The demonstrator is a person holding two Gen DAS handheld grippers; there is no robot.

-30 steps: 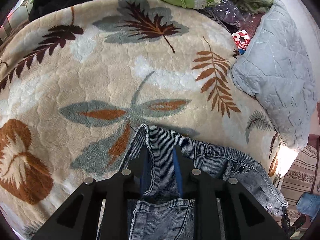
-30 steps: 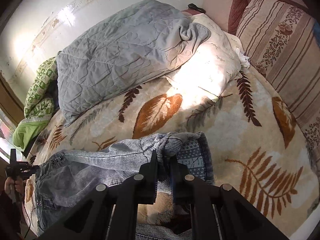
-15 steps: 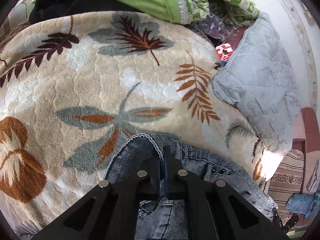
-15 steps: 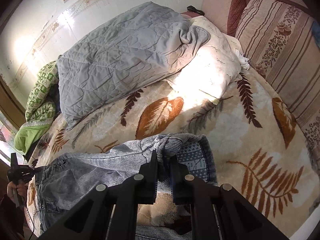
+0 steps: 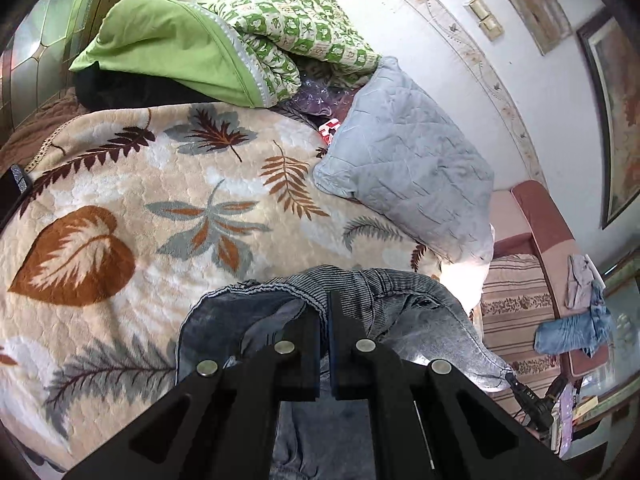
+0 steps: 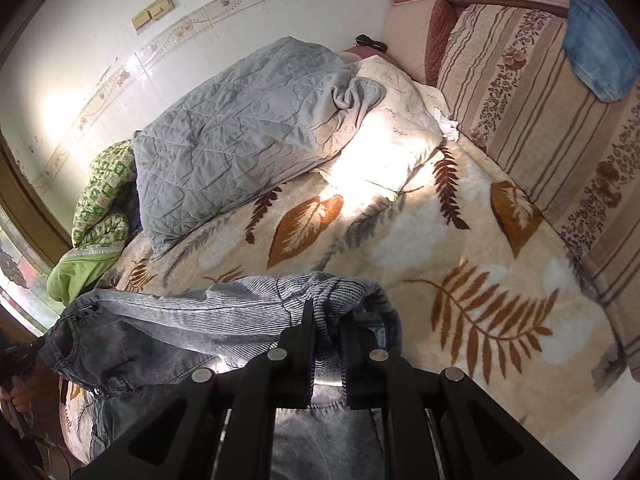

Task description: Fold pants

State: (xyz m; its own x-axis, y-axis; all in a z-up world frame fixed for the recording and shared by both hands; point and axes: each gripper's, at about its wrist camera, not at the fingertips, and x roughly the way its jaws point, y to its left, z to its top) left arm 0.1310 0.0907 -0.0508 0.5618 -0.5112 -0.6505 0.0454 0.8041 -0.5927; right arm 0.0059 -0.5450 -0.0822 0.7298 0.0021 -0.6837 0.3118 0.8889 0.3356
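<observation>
The grey denim pants (image 5: 400, 304) hang between my two grippers above the leaf-patterned blanket (image 5: 120, 216). My left gripper (image 5: 325, 300) is shut on the waistband at one end. My right gripper (image 6: 326, 312) is shut on the bunched waistband (image 6: 332, 292) at the other end. In the right wrist view the pants (image 6: 168, 328) stretch leftwards to the left gripper at the frame's left edge, and the legs drop below the fingers, out of sight.
A grey quilted cover (image 6: 248, 140) lies at the back of the bed by the wall. A green quilt (image 5: 224, 40) is piled at the far left end. A striped sofa back (image 6: 540, 120) borders the right side, with blue denim (image 5: 572, 328) on it.
The left gripper closed on the waistband and lifted it. Both grippers have risen, raising the pants off the blanket; both views now look higher, toward the wall.
</observation>
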